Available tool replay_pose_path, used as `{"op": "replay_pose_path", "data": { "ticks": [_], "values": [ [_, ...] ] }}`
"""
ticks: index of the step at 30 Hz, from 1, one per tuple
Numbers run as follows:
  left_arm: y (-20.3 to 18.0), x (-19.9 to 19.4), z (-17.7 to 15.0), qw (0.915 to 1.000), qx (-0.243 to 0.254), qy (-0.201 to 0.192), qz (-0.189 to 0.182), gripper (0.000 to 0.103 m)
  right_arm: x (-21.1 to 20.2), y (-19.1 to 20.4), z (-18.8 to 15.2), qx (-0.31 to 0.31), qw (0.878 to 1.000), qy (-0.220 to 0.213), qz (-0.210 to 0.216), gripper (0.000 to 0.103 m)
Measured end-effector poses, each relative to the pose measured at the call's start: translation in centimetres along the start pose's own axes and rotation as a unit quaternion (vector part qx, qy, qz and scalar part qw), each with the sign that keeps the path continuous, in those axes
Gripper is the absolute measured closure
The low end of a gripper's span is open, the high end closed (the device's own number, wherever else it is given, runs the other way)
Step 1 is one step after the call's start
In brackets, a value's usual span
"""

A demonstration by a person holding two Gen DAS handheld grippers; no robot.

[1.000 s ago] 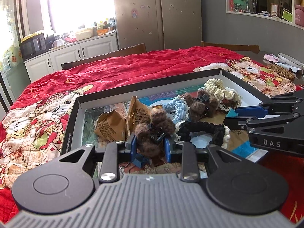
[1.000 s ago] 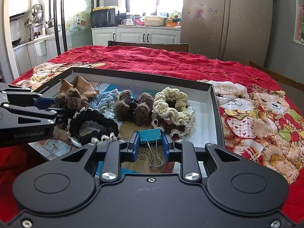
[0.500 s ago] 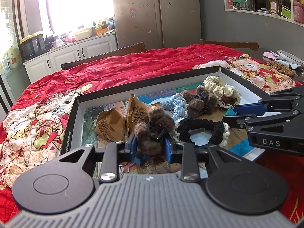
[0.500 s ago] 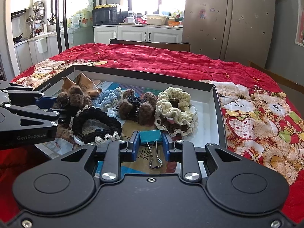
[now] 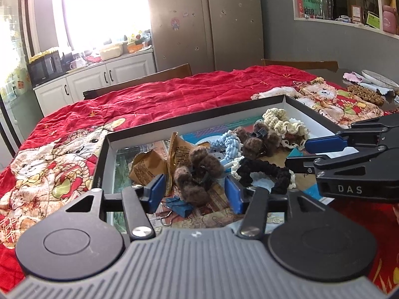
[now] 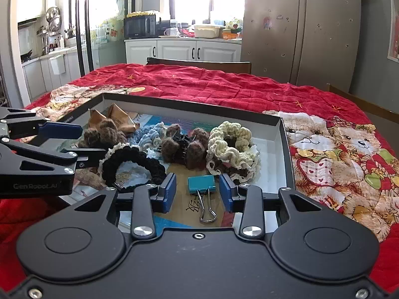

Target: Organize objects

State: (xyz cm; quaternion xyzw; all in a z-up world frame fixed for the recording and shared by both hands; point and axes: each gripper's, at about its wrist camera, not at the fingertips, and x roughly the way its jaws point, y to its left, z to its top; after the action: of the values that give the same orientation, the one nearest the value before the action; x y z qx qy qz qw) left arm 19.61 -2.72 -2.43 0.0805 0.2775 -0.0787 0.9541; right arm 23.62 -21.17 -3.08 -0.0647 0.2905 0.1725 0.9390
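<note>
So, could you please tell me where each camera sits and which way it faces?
Left wrist: sits on the left claw, looking forward along its open fingers into the box lid at a brown pom-pom clip; the right claw enters from the right.
Right wrist: sits on the right claw, looking along its open fingers at a teal binder clip in the same lid; the left claw enters from the left.
Shared: both show the black scrunchie, cream scrunchie, red quilt and kitchen behind.
</note>
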Motion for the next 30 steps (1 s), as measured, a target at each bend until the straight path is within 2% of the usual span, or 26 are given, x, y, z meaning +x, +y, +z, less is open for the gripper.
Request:
{"op": "replay_pose_path", "data": {
  "ticks": [9, 20, 30],
  "values": [
    [0.4, -2.7, 0.2, 0.9997, -0.007, -0.02, 0.016, 0.016, -2.5, 0.0, 0.4, 0.004, 1.0, -0.018, -0.004, 0.059],
    [1.0, -6.9, -0.1, 0.9983, -0.036, -0.035, 0.03, 0.001, -7.5, 0.1, 0.4, 0.024, 0.999, -0.047, -0.007, 0.053],
    [0.7, -10.3, -1.0, 0.9975, -0.049, -0.035, 0.039, 0.0, -12.1, 1.2, -0.7, 0.013, 0.998, -0.06, -0.006, 0.042]
  ]
}}
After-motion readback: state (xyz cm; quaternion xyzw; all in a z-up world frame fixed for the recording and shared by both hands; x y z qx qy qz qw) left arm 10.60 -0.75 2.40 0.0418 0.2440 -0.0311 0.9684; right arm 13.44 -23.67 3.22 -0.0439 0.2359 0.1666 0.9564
